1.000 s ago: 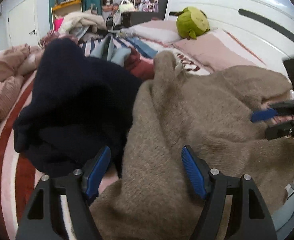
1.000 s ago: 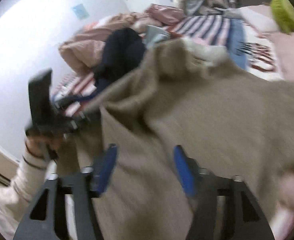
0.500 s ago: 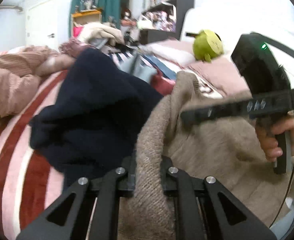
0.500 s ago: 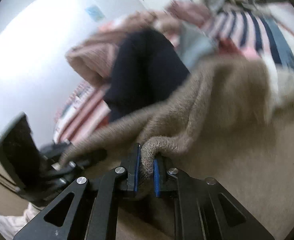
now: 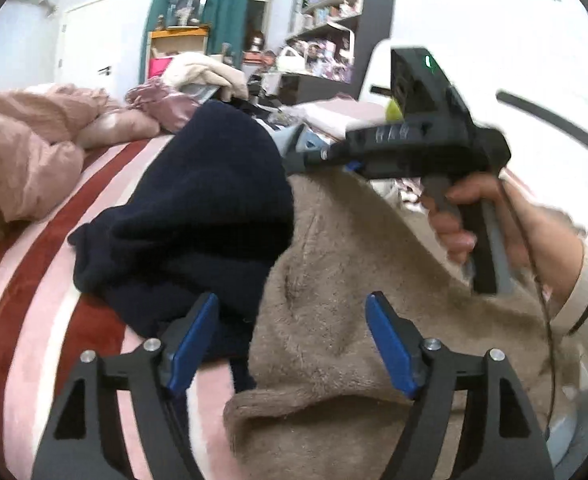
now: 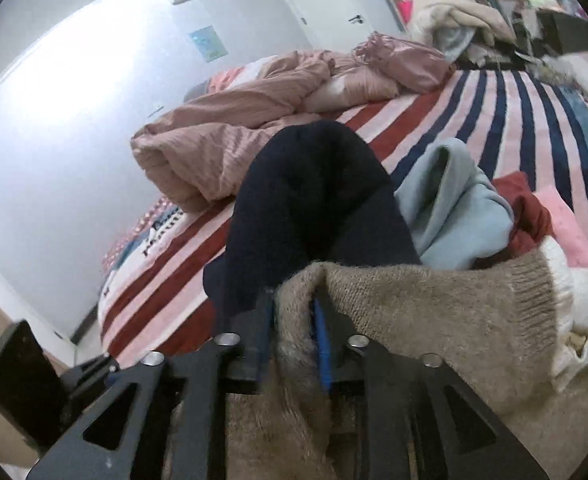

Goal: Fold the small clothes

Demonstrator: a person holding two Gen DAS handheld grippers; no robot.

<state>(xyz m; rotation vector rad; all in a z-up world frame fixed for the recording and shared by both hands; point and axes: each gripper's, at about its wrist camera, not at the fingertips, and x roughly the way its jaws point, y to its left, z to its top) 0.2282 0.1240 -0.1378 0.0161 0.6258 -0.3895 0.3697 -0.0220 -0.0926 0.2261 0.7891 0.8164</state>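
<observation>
The tan sweater (image 5: 345, 280) lies on the striped bed (image 5: 34, 320), its left edge against a dark navy garment (image 5: 198, 216). The right gripper (image 6: 292, 328) has its fingers clenched on a raised fold of the sweater's ribbed hem. The left gripper (image 5: 290, 340) hovers over the sweater, fingers spread wide and released. A pink duvet (image 6: 230, 132) sits crumpled farther back

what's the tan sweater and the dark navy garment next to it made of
Tan sweater: looks like fuzzy knit, perhaps wool or acrylic; ribbed edge and brushed nap show. Navy garment: seemingly a matte ribbed knit, with faint vertical ribs; its fibre can't be told.
</observation>
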